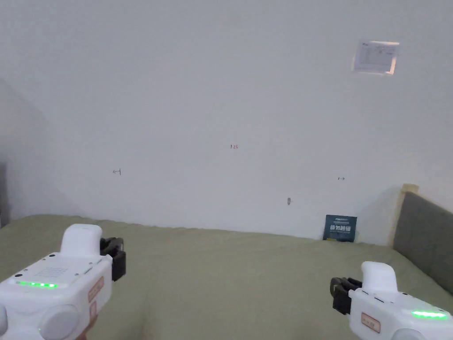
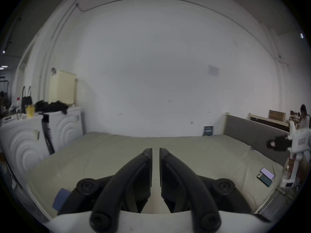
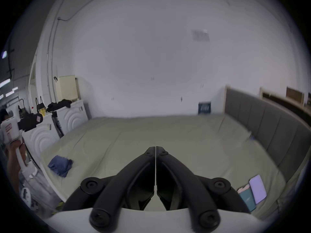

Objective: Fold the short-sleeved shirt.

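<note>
1. The left gripper [image 2: 155, 154] hovers over the near left part of the bed [image 1: 230, 265]. Its fingers [image 2: 148, 159] stand narrow, a thin slit between them, with nothing held.
2. The right gripper [image 3: 155, 148] hovers over the near right part of the bed. Its fingers [image 3: 151, 152] are pressed together on nothing.
3. A crumpled blue garment [image 3: 60, 165] lies at the bed's left edge, toward the near corner. Whether it is the short-sleeved shirt cannot be told. It lies well apart from both grippers.
4. A phone [image 3: 257, 190] and a small teal book [image 3: 247, 198] lie side by side at the bed's right edge, near the front.
5. A grey padded headboard [image 1: 424, 239] runs along the bed's right edge.
6. A white wall [image 1: 221, 110] closes off the far edge. A small dark sign [image 1: 340, 228] leans against it at the far right corner.
7. Two white appliances [image 2: 65, 127] stand just beside the bed's left edge. Dark clothes [image 2: 50, 106] are piled on top of them, beside a black bag [image 2: 26, 100].
8. The olive sheet across the middle of the bed is smooth, from the grippers to the far edge.
</note>
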A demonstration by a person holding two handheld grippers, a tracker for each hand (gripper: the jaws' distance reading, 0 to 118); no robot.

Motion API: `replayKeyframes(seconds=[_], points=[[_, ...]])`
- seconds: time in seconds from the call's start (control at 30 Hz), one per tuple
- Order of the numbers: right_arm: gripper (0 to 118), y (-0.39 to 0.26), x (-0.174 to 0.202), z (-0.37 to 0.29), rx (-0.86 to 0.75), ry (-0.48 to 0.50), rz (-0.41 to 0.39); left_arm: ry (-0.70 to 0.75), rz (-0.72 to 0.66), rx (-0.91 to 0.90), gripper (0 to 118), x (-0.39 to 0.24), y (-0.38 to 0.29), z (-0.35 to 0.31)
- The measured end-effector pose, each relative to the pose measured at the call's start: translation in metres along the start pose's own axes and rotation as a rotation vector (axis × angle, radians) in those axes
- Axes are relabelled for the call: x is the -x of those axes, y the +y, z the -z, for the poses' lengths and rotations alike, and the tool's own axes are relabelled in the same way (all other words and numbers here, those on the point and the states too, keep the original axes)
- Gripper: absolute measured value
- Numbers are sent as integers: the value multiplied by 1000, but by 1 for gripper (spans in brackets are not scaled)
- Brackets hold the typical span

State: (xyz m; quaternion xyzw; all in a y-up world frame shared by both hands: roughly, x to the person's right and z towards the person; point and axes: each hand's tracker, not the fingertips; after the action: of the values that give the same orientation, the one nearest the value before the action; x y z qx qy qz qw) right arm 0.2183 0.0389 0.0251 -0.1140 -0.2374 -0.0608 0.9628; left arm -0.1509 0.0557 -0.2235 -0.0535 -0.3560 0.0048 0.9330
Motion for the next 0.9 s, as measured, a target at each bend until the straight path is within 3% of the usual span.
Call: replayKeyframes(seconds=[0.13, 0.3, 0.37, 0.9], points=[[2, 10, 6, -37, -84, -108, -109, 7, 78, -9, 8, -51, 2, -15], [2, -2, 21, -53, -75, -36, -29, -23, 72, -92, 8, -77, 1, -38], [3, -4, 30, -53, -89, -25, -45, 8, 133, -85, 8, -85, 1, -39], [5, 8, 46, -49, -104, -26, -91, -5, 90, -64, 9, -77, -4, -44]])
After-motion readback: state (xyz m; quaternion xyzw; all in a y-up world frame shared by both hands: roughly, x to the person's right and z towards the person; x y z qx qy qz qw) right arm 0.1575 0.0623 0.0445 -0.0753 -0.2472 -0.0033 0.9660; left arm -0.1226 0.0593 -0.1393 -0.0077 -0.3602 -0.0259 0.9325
